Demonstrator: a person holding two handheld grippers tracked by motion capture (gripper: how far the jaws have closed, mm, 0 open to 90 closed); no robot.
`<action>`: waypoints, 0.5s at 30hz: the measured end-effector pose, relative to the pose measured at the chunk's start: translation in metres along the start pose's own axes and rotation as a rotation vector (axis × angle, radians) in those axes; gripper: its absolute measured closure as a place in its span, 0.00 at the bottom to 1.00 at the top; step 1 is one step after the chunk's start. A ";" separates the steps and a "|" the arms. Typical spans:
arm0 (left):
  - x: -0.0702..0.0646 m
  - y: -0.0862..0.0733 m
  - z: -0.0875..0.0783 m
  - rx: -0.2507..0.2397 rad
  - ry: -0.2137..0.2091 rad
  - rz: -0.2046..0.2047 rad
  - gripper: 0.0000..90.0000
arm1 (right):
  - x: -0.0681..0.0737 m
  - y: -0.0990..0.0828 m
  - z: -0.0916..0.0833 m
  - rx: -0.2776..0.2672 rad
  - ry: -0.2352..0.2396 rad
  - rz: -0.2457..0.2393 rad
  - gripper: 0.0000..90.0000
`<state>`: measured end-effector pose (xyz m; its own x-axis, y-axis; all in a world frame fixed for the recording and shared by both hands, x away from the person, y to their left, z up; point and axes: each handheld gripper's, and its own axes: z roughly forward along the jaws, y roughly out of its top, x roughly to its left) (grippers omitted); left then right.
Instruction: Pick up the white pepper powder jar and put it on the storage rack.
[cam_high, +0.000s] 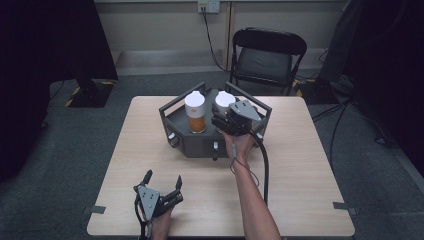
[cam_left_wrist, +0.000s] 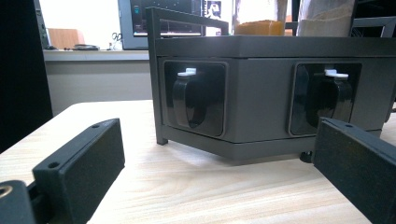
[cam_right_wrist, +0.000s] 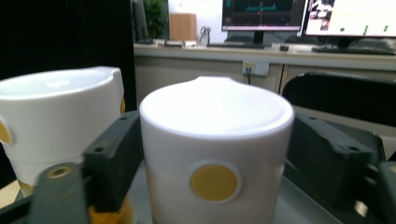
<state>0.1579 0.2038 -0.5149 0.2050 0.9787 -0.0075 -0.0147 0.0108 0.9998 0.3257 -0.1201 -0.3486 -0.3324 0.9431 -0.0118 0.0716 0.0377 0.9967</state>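
The smooth white plastic cylindrical container with a round yellow dot on its side (cam_right_wrist: 215, 154) stands upright, long axis vertical, between the two black foam-padded jaws of the right gripper (cam_high: 223, 116); both pads lie against its sides, so that gripper is grasping it. Its lid is gently domed with a small raised lip at the far edge; no writing is readable on it. Just left of the jaws stands a second white-capped container holding orange contents (cam_high: 195, 112). Both sit on a dark grey angular metal tray stand (cam_high: 197, 143). The left gripper (cam_high: 163, 179) rests near the pale wood-grain table's (cam_high: 300, 165) front edge, jaws spread, holding nothing.
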 end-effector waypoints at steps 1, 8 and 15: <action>0.000 0.000 0.000 0.000 0.000 0.000 0.02 | -0.001 -0.002 -0.001 -0.012 0.005 0.005 0.14; 0.000 0.000 0.000 0.001 0.000 0.000 0.02 | -0.001 -0.006 -0.009 -0.060 -0.015 0.014 0.03; 0.000 0.000 0.000 0.000 -0.001 0.000 0.02 | -0.001 -0.008 -0.023 -0.117 -0.015 0.005 0.00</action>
<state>0.1579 0.2041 -0.5148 0.2064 0.9784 -0.0073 -0.0145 0.0105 0.9998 0.3033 -0.1288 -0.3547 -0.3178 0.9481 -0.0070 -0.0369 -0.0050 0.9993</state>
